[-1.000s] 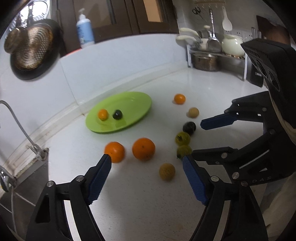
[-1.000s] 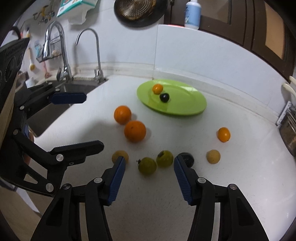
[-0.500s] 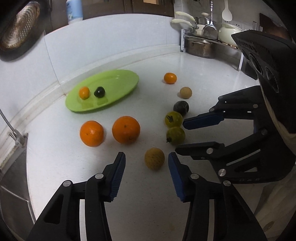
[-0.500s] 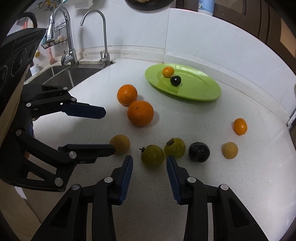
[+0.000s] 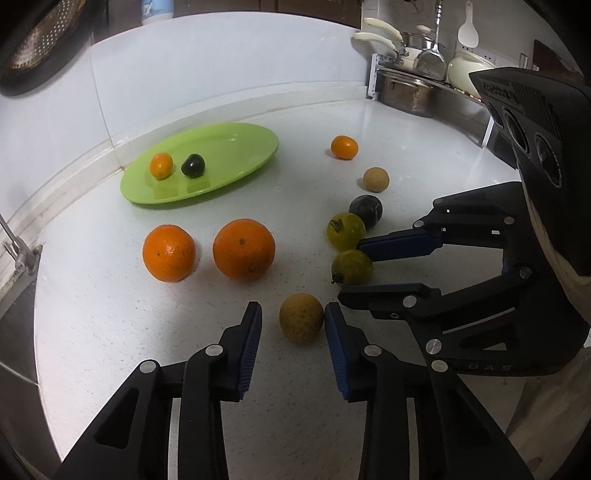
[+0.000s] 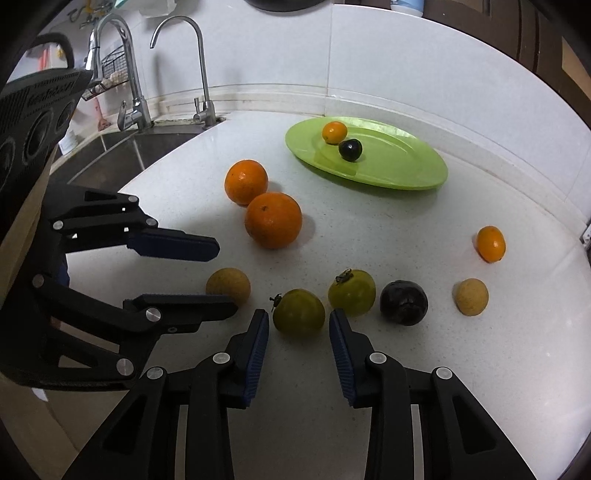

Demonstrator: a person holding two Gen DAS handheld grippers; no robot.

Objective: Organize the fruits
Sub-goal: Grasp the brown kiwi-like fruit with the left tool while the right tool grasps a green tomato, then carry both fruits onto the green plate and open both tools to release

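Left gripper (image 5: 291, 321): tilted down, jaws closing around tan fruit (image 5: 301, 317), left pad apart.
Right gripper (image 6: 299, 325): beside it, tilted down, closing around green fruit (image 6: 298, 312), not yet gripped.

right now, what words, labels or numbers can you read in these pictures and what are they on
"D A S": raised on the black frame of the right claw, jaws closing around a yellow-green round fruit.
Raised lettering on the black camera housing: too blurred to read.
White bottle label: too blurred.
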